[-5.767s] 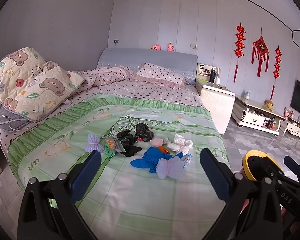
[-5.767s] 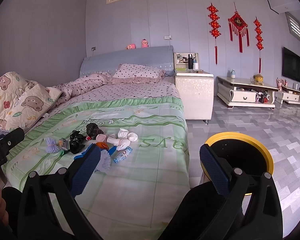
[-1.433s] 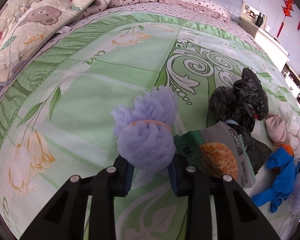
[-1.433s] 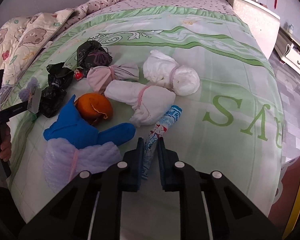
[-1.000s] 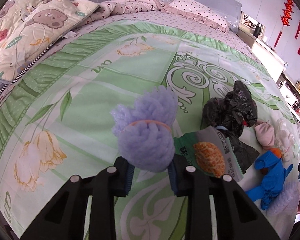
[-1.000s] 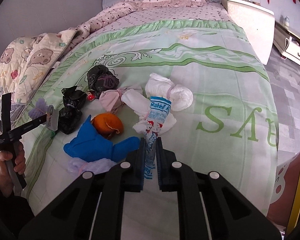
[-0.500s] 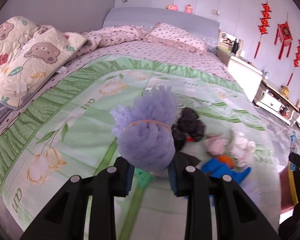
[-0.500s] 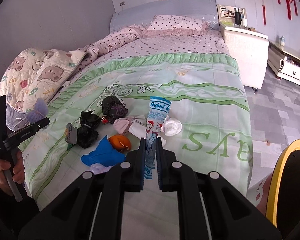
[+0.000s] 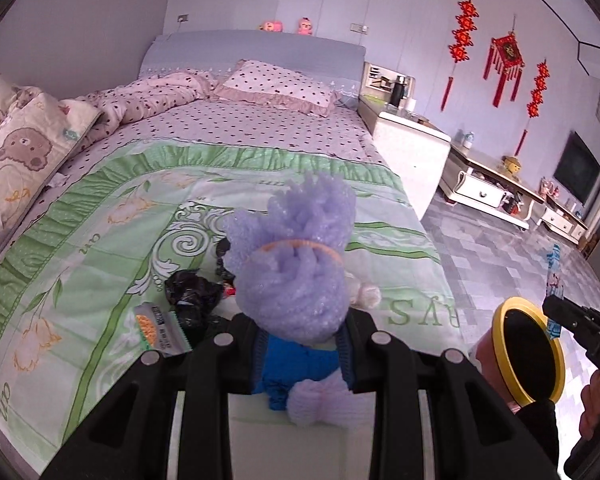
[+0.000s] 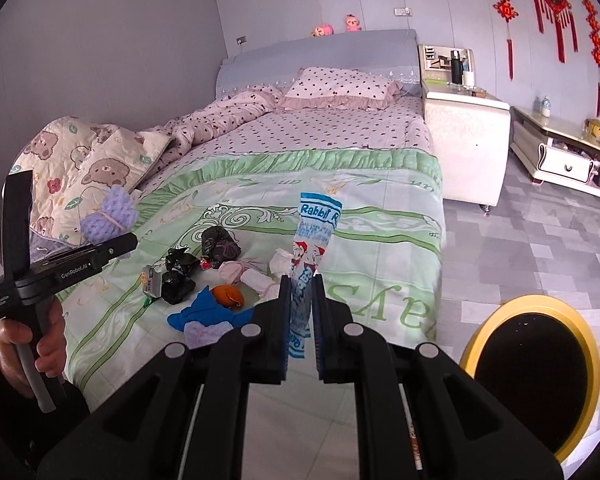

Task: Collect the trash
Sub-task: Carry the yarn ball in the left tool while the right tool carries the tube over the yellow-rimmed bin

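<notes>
My left gripper [image 9: 302,338] is shut on a purple foam bundle [image 9: 296,264] tied with a band, held up above the bed; the same bundle [image 10: 108,216] shows at the left of the right wrist view. My right gripper [image 10: 301,312] is shut on a blue and white "Rabbit" wrapper [image 10: 312,248] that stands upright between its pads. On the green bedspread [image 10: 380,240] lie black bags [image 10: 220,244], a snack packet [image 9: 160,326], a blue glove [image 10: 204,310], an orange ball [image 10: 228,294] and white and pink bundles [image 10: 256,274]. A yellow-rimmed bin [image 10: 534,368] stands on the floor beside the bed.
A white nightstand [image 10: 466,152] stands by the headboard and a low TV cabinet [image 9: 496,192] runs along the right wall. A folded bear quilt [image 10: 88,160] lies on the bed's left side. Grey tiled floor [image 10: 540,248] stretches to the right of the bed.
Both grippers have risen and drawn back from the bed, each carrying its item. The trash pile now looks smaller and farther, and the yellow-rimmed bin has come into both views.
</notes>
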Tool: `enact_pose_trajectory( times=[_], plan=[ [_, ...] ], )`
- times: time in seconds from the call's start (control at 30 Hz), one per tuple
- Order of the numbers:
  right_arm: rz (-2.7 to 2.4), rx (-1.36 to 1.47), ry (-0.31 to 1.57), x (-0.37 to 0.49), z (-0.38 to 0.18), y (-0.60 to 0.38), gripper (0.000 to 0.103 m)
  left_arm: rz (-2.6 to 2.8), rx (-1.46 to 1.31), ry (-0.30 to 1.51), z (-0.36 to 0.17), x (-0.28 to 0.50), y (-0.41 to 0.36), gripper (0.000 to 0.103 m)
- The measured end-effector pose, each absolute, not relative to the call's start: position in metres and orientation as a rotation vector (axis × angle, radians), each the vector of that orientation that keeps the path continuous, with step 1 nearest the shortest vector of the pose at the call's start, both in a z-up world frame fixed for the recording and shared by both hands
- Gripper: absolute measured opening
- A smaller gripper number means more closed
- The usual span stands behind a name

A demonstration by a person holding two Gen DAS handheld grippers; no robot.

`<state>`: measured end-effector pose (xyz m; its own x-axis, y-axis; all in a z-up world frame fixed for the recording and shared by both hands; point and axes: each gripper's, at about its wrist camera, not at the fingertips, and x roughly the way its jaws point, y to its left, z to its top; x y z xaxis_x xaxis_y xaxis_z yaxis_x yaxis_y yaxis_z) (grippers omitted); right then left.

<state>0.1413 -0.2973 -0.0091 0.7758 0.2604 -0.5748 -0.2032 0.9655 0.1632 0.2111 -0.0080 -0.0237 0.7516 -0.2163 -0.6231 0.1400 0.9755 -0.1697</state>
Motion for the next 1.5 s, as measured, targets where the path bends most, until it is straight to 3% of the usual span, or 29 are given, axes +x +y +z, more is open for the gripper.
enact_pose_trajectory(
  times=[0.7,1.13,1.5],
  plan=[
    [-0.001,0.158,0.584,0.082,0.019,-0.459,0.010,-0.543,0.006,0.704,-0.007,0.205,-0.207,0.028],
    [-0.110,0.243,0.644,0.078,-0.019,-0.544,0.010,-0.684,0.075,0.811,-0.045,0.213,-0.331,0.028],
    [-0.169,0.342,0.727,0.083,-0.068,-0.602,0.011,-0.711,0.102,0.923,-0.092,0.224,-0.377,0.029]
  ],
)
